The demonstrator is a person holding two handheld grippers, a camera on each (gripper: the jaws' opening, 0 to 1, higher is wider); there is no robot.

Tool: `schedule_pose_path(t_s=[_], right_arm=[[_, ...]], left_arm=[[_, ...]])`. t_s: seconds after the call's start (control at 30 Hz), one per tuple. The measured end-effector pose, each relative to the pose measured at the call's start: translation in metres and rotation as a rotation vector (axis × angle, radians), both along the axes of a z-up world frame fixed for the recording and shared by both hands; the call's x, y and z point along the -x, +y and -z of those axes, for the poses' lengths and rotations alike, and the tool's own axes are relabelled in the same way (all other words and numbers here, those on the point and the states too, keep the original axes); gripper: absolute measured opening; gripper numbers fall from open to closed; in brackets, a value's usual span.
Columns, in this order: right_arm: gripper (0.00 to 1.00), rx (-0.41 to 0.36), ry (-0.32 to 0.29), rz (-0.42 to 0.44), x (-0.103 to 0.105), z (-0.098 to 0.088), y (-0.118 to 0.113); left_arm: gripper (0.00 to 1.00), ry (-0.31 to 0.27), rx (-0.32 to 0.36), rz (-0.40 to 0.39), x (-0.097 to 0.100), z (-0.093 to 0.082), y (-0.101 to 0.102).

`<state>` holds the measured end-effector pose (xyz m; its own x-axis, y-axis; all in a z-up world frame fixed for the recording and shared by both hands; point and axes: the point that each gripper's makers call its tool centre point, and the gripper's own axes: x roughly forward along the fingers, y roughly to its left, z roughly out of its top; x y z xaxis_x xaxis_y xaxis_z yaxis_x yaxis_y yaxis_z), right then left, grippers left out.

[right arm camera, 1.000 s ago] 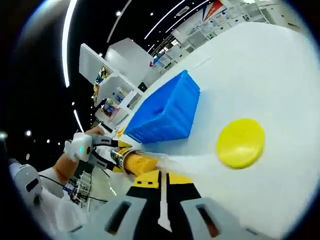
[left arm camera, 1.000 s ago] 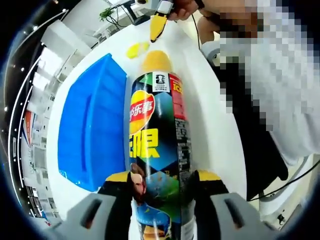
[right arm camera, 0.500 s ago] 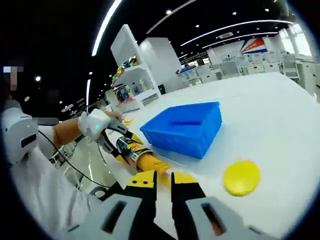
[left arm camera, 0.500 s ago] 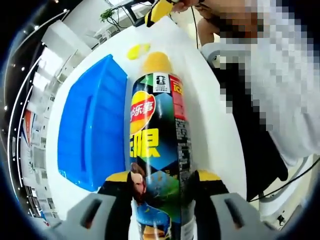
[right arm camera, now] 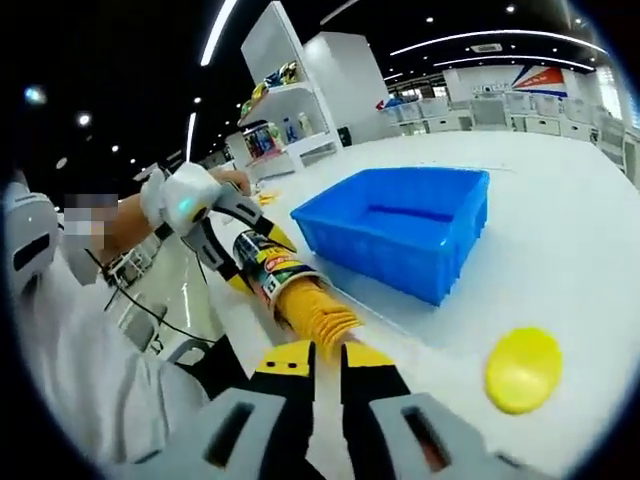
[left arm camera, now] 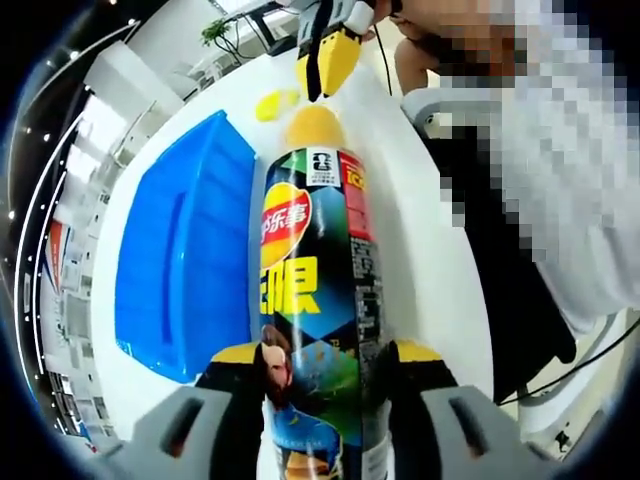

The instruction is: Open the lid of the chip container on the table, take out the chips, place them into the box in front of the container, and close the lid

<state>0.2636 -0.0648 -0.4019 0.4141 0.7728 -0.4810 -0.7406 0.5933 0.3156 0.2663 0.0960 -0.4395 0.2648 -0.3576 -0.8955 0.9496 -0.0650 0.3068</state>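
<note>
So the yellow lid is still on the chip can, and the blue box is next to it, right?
Not quite. The yellow lid is off, lying on the white table, as the right gripper view shows; chips stick out of the open chip can. The blue box is next to the can.

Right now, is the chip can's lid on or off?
Off. The yellow lid lies flat on the table, apart from the can, and a stack of chips sticks out of the can's open mouth.
</note>
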Motion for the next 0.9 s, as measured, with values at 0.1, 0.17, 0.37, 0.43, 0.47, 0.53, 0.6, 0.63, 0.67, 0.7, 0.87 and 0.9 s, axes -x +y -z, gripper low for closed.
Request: schedule_pose_path(t_s=[0.1,0.17,0.37,0.43,0.47,0.53,0.6,0.63,0.67,0.7,0.87,0.9], right_arm=[[0.10,0.006,0.007,-0.002,-0.0023,0.0030,-0.0002],[0.10,0.004,0.008,-0.004,-0.0035,0.0041,0.0009],[0.05,-0.005,0.011,-0.028,-0.0019,0.0054,0.0053],[0.04,-0.009,0.006,-0.034,-0.0012,0.0048,0.0054],[0.04,-0.010,0.005,-0.034,-0.0013,0.0050,0.0053],[0.03,-0.028,0.020,-0.030,-0.0016,0.0052,0.0039],[0.03,-0.048,0.031,-0.017,-0.0037,0.0049,0.0016],[0.03,-0.058,0.040,-0.016,-0.0036,0.0053,0.0012],[0.03,-0.064,0.044,-0.016,-0.0033,0.0056,0.0013],[0.03,-0.069,0.046,-0.015,-0.0032,0.0056,0.0013],[0.03,-0.182,0.145,0.010,-0.0024,0.0022,0.0016],[0.02,-0.193,0.158,0.021,-0.0042,0.0029,0.0004]], left_arm=[[0.50,-0.002,0.003,0.001,0.0000,0.0000,-0.0002],[0.50,-0.003,0.004,0.002,0.0000,-0.0001,-0.0003],[0.50,-0.002,0.004,0.004,-0.0002,0.0001,-0.0005],[0.50,0.000,0.005,0.004,-0.0005,0.0002,-0.0007],[0.50,0.000,0.006,0.004,-0.0005,0.0002,-0.0007],[0.50,0.000,0.006,0.004,-0.0007,0.0002,-0.0007],[0.50,-0.001,0.007,0.004,-0.0010,0.0003,-0.0008],[0.50,-0.001,0.007,0.005,-0.0011,0.0003,-0.0008],[0.50,-0.001,0.008,0.005,-0.0012,0.0003,-0.0008],[0.50,-0.001,0.009,0.005,-0.0012,0.0004,-0.0008],[0.50,-0.002,0.010,0.006,-0.0017,0.0006,-0.0007],[0.50,-0.002,0.011,0.007,-0.0018,0.0006,-0.0006]])
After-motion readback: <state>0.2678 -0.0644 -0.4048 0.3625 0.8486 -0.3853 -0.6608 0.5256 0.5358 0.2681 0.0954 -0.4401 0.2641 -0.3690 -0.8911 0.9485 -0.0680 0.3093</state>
